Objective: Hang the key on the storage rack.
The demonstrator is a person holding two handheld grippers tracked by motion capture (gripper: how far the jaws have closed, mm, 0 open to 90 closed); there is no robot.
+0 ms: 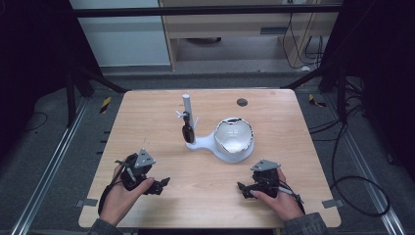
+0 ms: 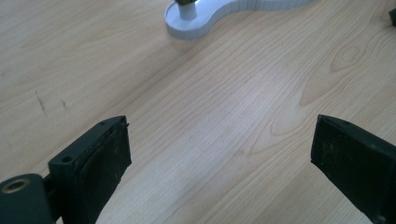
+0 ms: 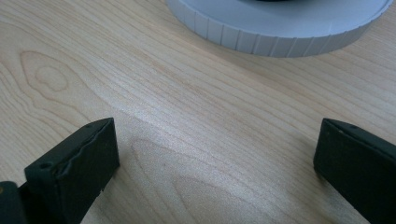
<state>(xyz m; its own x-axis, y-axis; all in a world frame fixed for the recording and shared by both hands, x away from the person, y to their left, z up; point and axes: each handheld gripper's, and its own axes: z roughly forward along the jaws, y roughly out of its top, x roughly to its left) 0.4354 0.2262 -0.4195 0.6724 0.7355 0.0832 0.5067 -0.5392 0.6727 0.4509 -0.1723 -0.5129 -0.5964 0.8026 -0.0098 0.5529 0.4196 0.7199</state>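
While both rest spread & empty near worktop (image 1: pixel 147 105) front edge: left tool (image 1: pixel 157 185), right tool (image 1: pixel 245 190); approach white stand (image 1: pixel 215 142) slow, jaws wide.

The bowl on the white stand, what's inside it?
The bowl on the white stand looks empty: the high view shows a shiny pale inside with a dark, uneven rim. The bottom near its front wall is hidden.

The high view was dim and soft, its corners falling to near black, while the wooden table (image 1: pixel 205 166) was evenly lit from above with faint shadows. Both gripper views were brighter, with a pale sheen across the centre of the wood; the near jaws at the bottom were slightly blurred.
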